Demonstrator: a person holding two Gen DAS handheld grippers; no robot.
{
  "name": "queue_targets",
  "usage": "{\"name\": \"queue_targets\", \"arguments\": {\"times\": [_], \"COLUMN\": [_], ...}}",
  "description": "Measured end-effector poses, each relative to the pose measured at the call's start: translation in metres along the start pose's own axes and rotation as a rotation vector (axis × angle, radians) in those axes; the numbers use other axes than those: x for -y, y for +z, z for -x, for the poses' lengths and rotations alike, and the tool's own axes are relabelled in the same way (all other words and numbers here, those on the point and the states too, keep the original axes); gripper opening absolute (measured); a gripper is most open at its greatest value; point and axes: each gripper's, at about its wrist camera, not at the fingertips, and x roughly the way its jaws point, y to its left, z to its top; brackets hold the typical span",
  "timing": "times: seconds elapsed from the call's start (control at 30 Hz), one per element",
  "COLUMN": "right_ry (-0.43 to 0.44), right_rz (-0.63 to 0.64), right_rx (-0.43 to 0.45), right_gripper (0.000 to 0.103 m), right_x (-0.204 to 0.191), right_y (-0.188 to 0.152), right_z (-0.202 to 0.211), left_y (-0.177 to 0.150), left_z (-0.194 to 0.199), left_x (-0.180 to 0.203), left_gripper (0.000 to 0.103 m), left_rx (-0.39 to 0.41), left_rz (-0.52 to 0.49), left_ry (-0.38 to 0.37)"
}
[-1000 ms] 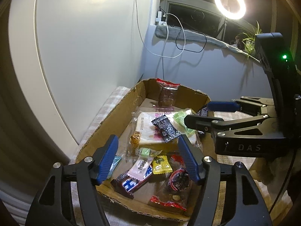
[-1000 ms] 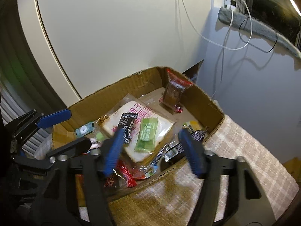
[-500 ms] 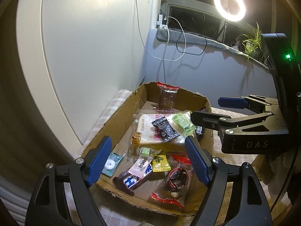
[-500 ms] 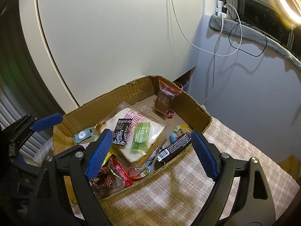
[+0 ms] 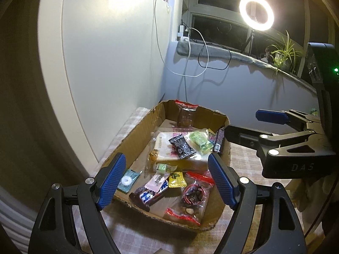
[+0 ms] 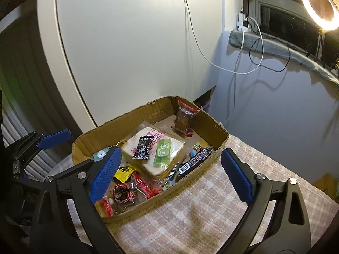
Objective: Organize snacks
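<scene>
A shallow cardboard box (image 5: pixel 135 139) (image 6: pixel 135 116) holds several wrapped snacks. A bread pack (image 5: pixel 165 150) lies in its middle with a black sachet (image 5: pixel 182 147) and a green sachet (image 5: pixel 200 140) on top. A brown cake in a red-edged wrapper (image 5: pixel 185 114) leans on the far wall. A dark bar (image 6: pixel 195 160) rests against the right rim. My left gripper (image 5: pixel 167 165) hangs open above the near end, nothing between its pads. My right gripper (image 6: pixel 171 163) hovers over the box's right side, jaws opening and empty.
The box sits on a checked cloth (image 6: pixel 211 201) next to a white panel (image 5: pixel 116 63). Cables (image 5: pixel 201 59) hang from the window sill. A ring light (image 5: pixel 256 12) and a plant (image 5: pixel 284 53) stand behind. My right gripper (image 5: pixel 241 121) shows at the box's right edge.
Both grippers have spread their jaws wider and drawn back and up from the box, so more of the box and cloth shows. The snacks lie where they were.
</scene>
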Motion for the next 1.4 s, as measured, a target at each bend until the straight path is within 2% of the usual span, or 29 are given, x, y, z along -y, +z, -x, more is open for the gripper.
{"name": "queue_targets", "arguments": {"times": [0.1, 0.2, 0.43, 0.8, 1.0, 1.4], "right_ry": [-0.004, -0.028, -0.097, -0.192, -0.213, -0.189], "right_rz": [-0.007, -0.016, -0.06, -0.092, -0.085, -0.101], "right_rx": [0.019, 0.044, 0.094, 0.152, 0.146, 0.143], "right_gripper": [0.097, 0.102, 0.103, 0.103, 0.103, 0.103], "right_x": [-0.003, -0.006, -0.016, -0.014, -0.01, -0.014], "right_y": [-0.004, -0.009, -0.027, -0.048, -0.053, -0.055], "right_z": [0.011, 0.024, 0.053, 0.093, 0.099, 0.101], "left_y": [-0.001, -0.005, -0.015, -0.023, -0.023, -0.023], "left_z": [0.007, 0.017, 0.039, 0.055, 0.06, 0.068], "left_x": [0.002, 0.004, 0.012, 0.02, 0.027, 0.026], "left_gripper": [0.08, 0.08, 0.08, 0.08, 0.08, 0.08], "left_rx": [0.012, 0.028, 0.062, 0.059, 0.062, 0.066], "left_rz": [0.003, 0.01, -0.006, -0.01, -0.009, -0.002], "left_ry": [0.001, 0.009, 0.046, 0.047, 0.046, 0.052]}}
